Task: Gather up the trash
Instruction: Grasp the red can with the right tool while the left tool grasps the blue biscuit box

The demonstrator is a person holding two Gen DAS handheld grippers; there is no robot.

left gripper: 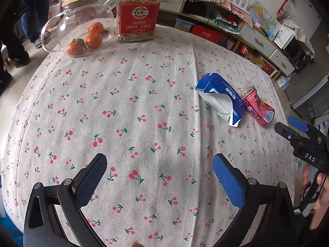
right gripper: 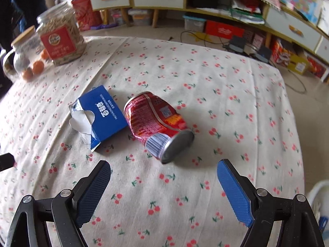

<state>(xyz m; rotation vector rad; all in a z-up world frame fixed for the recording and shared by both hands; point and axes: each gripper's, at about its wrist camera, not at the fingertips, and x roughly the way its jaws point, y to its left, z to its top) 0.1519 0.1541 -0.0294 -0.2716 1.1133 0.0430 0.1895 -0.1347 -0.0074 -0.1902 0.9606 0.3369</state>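
A dented red drink can (right gripper: 158,123) lies on its side on the cherry-print tablecloth (right gripper: 226,86), its base toward me. Touching its left side lies a torn blue carton (right gripper: 100,113). My right gripper (right gripper: 163,171) hovers open just short of the can, nothing between its fingers. In the left wrist view the carton (left gripper: 221,98) and can (left gripper: 258,108) lie at the right, far ahead of my left gripper (left gripper: 159,163), which is open over bare cloth. The right gripper (left gripper: 287,127) enters at that view's right edge, near the can.
At the table's far left stand a glass pitcher (left gripper: 82,20) with a wooden lid, three tangerines (left gripper: 86,39) by it, and a clear snack jar (left gripper: 137,12) with a red label. A white basket (right gripper: 318,197) sits beyond the table's right edge. A person's legs (left gripper: 20,20) stand at far left.
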